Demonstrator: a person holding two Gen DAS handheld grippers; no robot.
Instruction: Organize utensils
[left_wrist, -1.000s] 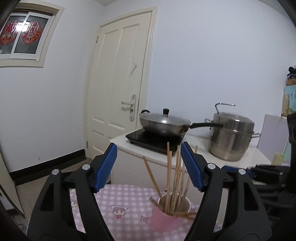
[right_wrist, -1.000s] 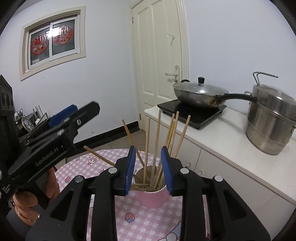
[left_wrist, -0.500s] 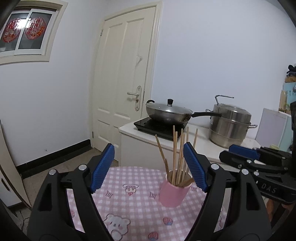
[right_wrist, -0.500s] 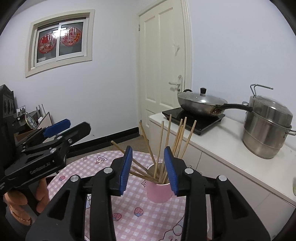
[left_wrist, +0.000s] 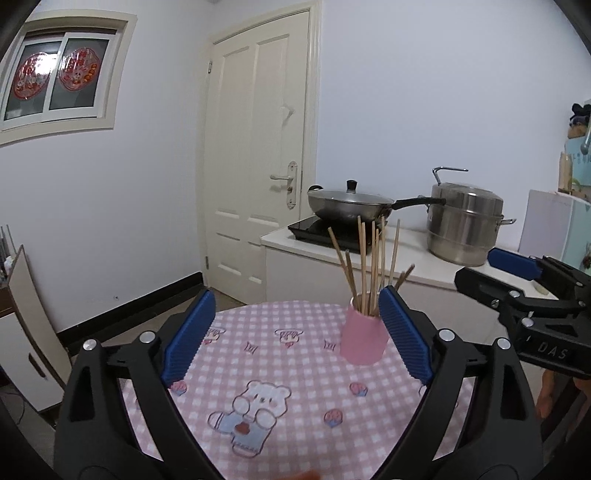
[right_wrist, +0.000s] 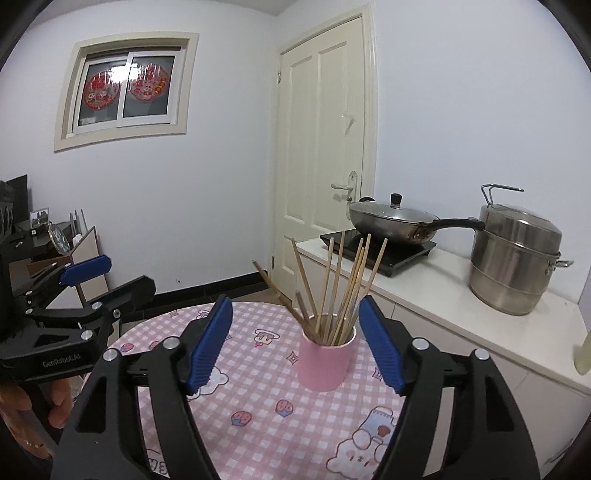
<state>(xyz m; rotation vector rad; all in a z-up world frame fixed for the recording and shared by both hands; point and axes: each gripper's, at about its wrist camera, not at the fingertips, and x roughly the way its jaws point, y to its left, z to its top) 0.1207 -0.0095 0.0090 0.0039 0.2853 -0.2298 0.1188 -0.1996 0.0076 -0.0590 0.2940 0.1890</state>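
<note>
Right wrist: chopsticks (right_wrist: 334, 288) stand fanned upward in pink cup (right_wrist: 325, 363); both tools opening, empty

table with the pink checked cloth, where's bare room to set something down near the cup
The pink checked tablecloth lies bare on the near side and to the left of the pink cup of wooden chopsticks, between the cup and the table's left edge. The white counter has a free strip between the black induction hob and the steel steamer pot. Crowded: above the cup, where chopsticks fan out.
</note>
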